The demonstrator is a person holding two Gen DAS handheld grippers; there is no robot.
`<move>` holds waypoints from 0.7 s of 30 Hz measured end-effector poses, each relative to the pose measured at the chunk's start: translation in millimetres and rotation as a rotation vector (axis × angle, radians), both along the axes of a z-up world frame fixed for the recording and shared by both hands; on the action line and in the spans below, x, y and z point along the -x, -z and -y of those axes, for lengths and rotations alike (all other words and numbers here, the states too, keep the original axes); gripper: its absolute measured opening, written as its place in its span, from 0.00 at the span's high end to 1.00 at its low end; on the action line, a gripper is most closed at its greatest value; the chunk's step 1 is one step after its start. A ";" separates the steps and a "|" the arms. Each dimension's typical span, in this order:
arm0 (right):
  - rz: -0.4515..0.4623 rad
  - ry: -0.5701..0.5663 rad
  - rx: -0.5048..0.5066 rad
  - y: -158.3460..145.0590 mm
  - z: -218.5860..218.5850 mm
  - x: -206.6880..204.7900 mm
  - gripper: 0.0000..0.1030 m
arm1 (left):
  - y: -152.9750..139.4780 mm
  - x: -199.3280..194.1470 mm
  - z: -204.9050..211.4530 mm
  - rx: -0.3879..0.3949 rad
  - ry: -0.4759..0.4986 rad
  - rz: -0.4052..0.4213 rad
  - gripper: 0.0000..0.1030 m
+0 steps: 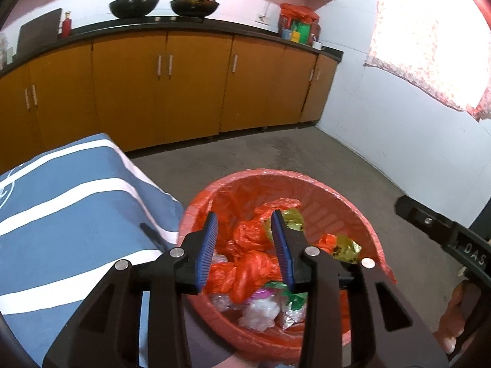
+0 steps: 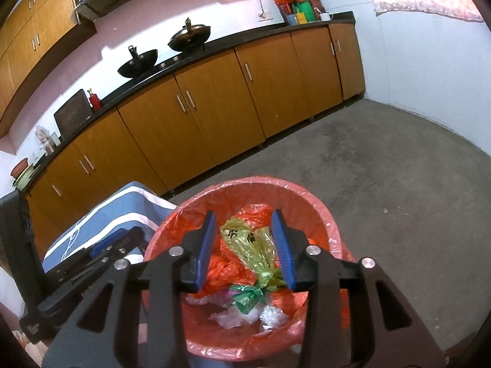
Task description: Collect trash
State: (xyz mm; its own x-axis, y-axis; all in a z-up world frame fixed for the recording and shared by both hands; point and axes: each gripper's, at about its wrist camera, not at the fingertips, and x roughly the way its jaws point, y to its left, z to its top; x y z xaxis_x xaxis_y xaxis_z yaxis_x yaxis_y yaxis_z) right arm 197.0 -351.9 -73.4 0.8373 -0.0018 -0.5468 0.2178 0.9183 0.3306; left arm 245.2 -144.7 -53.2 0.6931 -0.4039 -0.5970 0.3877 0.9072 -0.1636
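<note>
With both my left tool [image 1: 245,248] and right tool [image 2: 245,248] spread apart and holding nothing above the round red plastic-lined bin [image 2: 319,202], I'd pinch opposite liner edges and gather them inward.

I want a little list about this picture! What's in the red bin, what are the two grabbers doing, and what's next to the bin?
bin: red bin with a red plastic liner, standing on the grey floor
inside the bin: crumpled red bags, a yellow bag with paw prints, a green wrapper, clear plastic
left gripper: above the bin, jaws open, holding nothing
right gripper: above the bin, jaws open, holding nothing
beside the bin: blue and white striped cloth
behind: orange cabinets, two woks on the counter
</note>
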 end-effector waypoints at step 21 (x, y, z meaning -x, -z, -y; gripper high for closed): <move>0.260 -0.051 0.182 -83.6 -73.3 108.5 0.04 | -75.3 120.5 -121.8 -0.041 -0.194 0.232 0.19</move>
State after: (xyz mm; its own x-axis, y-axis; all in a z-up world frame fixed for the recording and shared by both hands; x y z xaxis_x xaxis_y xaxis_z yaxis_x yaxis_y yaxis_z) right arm 88.5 -278.6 10.3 0.9503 -0.0341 -0.3094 0.0995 0.9751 0.1980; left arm 124.7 -23.0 22.1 0.8749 -0.2292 -0.4266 0.2289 0.9720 -0.0527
